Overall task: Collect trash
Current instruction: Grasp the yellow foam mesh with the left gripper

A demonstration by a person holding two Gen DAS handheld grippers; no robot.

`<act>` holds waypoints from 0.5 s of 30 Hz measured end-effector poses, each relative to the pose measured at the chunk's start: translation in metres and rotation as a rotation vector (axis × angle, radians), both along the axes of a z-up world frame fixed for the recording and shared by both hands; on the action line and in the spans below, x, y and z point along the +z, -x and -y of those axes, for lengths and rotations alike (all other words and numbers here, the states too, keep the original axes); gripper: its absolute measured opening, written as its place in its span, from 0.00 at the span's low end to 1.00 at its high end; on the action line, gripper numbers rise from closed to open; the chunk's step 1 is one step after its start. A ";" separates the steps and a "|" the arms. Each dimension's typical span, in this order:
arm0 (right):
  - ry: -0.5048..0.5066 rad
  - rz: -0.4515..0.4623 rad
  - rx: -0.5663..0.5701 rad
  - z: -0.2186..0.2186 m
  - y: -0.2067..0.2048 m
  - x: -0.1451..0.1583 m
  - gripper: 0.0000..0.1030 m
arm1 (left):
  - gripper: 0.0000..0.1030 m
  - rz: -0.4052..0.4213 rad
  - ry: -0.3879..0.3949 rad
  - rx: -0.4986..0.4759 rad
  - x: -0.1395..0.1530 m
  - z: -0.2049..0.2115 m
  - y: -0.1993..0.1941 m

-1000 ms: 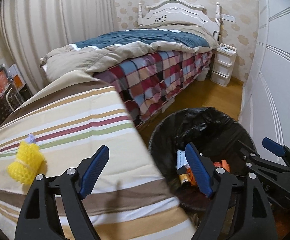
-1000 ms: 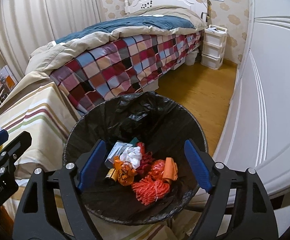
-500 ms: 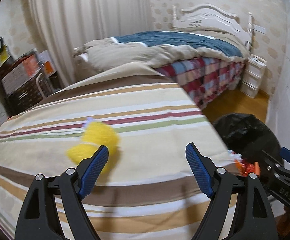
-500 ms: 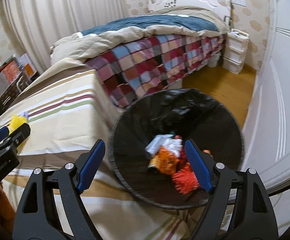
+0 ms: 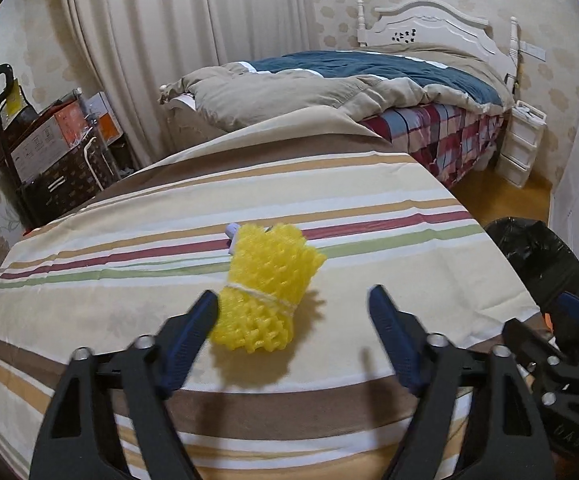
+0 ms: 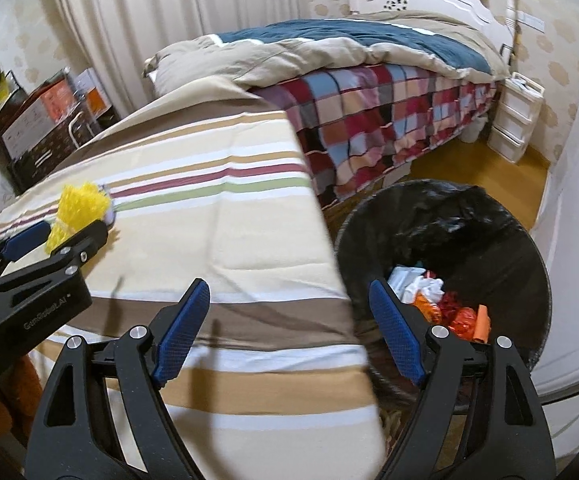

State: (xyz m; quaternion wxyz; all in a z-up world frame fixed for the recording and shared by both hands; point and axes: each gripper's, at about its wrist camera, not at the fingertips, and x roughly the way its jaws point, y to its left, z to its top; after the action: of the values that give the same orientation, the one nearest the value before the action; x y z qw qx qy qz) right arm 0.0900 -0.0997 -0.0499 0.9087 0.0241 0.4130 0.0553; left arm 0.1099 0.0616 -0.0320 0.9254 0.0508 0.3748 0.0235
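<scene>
A yellow foam net bundle (image 5: pixel 267 288), tied with a white string, lies on the striped tablecloth (image 5: pixel 129 304). A small white and purple scrap (image 5: pixel 231 235) peeks out behind it. My left gripper (image 5: pixel 291 300) hovers right at the bundle with its jaws closing. The bundle's near end sits between them beside the left finger (image 5: pixel 193 332), and the right pad stands apart from it. My right gripper (image 6: pixel 288 288) is open and empty over the table's right edge. Beside it stands the black-lined trash bin (image 6: pixel 429 208), which holds orange and white waste (image 6: pixel 445 304). The right wrist view also shows the bundle (image 6: pixel 81 204).
Behind the table is a bed with a plaid cover (image 6: pixel 369 120) and a blue and beige duvet. White drawers (image 5: pixel 521 140) stand by the headboard. A cart with boxes (image 5: pixel 49 152) is at the left by the curtain. A white wardrobe door (image 6: pixel 577 200) runs behind the bin.
Both grippers swung left, away from the bin. The left one now faces the yellow bundle up close with narrower jaws. The bin slid to the right in both views.
</scene>
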 end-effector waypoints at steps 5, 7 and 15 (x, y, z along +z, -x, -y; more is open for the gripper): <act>0.015 -0.006 0.016 -0.011 0.000 -0.002 0.78 | 0.50 0.007 -0.006 -0.002 -0.001 -0.010 0.002; 0.021 -0.007 0.015 -0.013 0.000 -0.002 0.78 | 0.45 0.005 -0.010 -0.001 -0.003 -0.015 0.003; 0.022 -0.008 0.012 -0.012 -0.001 -0.003 0.78 | 0.41 0.004 0.007 0.012 -0.005 -0.035 0.009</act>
State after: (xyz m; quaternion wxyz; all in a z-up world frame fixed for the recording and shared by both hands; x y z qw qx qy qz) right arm 0.0906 -0.0874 -0.0524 0.9069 0.0119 0.4174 0.0559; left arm 0.1012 0.0966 -0.0369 0.9263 0.0453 0.3731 0.0280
